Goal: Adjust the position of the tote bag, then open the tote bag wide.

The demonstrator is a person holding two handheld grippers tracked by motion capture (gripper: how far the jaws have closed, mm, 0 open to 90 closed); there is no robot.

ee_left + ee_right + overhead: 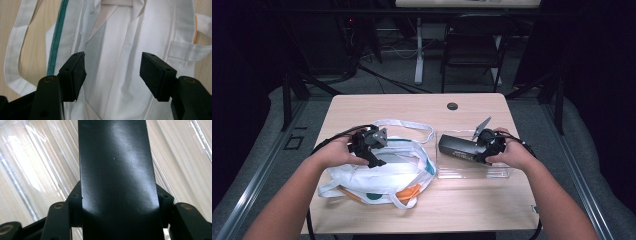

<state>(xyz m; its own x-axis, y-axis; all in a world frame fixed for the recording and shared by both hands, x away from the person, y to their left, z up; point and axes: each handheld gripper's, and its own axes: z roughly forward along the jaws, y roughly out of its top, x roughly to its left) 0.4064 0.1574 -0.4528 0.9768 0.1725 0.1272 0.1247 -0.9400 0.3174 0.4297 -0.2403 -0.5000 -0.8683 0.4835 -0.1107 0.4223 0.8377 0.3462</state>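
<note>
A white cloth tote bag (382, 172) with teal trim lies crumpled on the left half of the wooden table (412, 107). My left gripper (381, 149) hovers over the bag's mouth. In the left gripper view its jaws stand open (112, 70) above the white fabric (120, 37), with nothing between the pads. My right gripper (481, 147) is shut on one end of a long black box (457, 147), held level over a clear plastic tray (472, 171). In the right gripper view the black box (116, 170) is clamped between both pads (120, 205), with the ribbed clear tray (37, 157) underneath.
An orange piece (408, 192) and a teal patch show at the bag's near edge. A loose strap (412, 125) loops toward the tray. A round black grommet (452, 106) sits near the table's far edge. A dark folding chair (472, 45) stands beyond the table.
</note>
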